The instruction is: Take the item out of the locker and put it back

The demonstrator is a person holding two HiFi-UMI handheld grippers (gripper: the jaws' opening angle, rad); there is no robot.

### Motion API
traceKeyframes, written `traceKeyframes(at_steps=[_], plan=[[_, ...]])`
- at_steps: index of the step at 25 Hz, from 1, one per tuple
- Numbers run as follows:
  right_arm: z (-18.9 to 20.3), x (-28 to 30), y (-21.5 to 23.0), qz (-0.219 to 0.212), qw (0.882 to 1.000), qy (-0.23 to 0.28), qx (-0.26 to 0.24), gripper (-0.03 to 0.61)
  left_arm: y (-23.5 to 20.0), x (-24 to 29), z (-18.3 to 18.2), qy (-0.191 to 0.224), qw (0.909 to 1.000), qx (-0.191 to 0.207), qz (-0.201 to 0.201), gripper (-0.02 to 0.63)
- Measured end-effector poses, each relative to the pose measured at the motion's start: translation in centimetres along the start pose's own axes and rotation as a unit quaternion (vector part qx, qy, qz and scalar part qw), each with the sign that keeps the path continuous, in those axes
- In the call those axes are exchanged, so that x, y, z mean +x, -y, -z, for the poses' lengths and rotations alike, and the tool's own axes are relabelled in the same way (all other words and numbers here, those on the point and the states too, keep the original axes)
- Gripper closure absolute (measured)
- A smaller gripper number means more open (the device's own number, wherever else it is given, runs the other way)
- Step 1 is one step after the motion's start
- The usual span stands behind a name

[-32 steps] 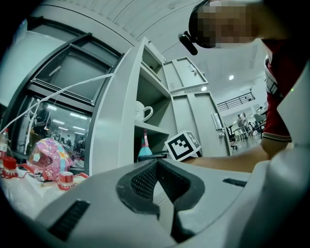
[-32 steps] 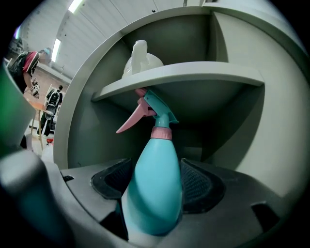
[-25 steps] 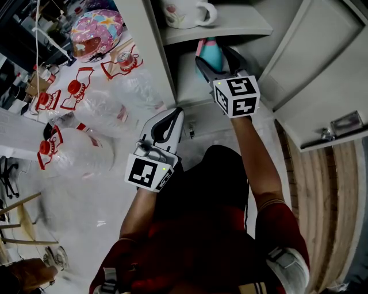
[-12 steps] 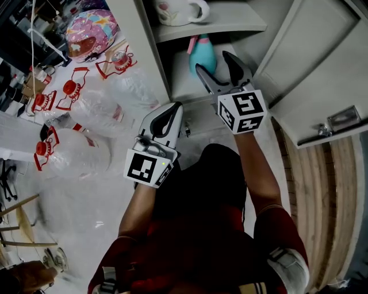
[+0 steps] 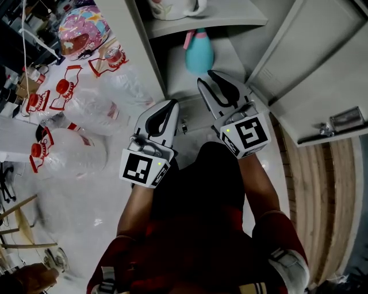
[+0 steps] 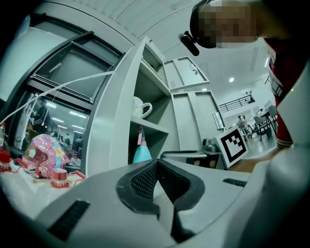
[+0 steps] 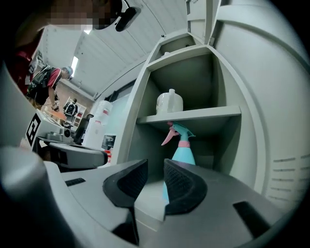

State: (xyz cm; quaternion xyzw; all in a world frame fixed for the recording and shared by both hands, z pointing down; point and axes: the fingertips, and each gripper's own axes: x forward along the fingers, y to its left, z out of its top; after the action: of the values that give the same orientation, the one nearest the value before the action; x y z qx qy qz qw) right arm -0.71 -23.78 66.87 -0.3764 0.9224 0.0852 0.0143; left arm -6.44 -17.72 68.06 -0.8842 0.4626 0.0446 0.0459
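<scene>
Two shelves show in the open locker, with its door swung out to the right. The spray bottle, teal with a pink trigger, stands upright on the lower shelf, touched by nothing. A white mug sits on the upper shelf.

Right gripper: just outside the locker mouth, pointing at the lower shelf, well short of the bottle. Its fingers have just been closing. A narrow gap is left between the pads and nothing is in it. In the right gripper view the bottle shows beyond the fingers, not between them.

Left gripper: beside the right one, in front of the locker's left wall. Its fingers are closed together and empty.

Several clear jugs with red caps lie on the floor to the left.
</scene>
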Motion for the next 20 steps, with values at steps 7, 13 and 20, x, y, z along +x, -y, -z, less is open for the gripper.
traceKeyframes(at_steps=[7, 13, 20], plan=[[0.9, -1.1, -1.3, -0.007, 1.0, -0.005, 0.008, 0.577, -0.2, 0.6, 0.3, -0.006, 0.9999, -0.01, 0.009, 0.607], [-0.4, -1.1, -2.2, -0.021, 1.0, -0.006, 0.015, 0.58, -0.4, 0.9, -0.8, -0.016, 0.9998, -0.002, 0.014, 0.607], [-2.9, -1.2, -2.8, -0.029, 0.999, -0.008, 0.027, 0.58, -0.9, 1.1, -2.9, -0.028, 0.9995, -0.007, 0.012, 0.607]])
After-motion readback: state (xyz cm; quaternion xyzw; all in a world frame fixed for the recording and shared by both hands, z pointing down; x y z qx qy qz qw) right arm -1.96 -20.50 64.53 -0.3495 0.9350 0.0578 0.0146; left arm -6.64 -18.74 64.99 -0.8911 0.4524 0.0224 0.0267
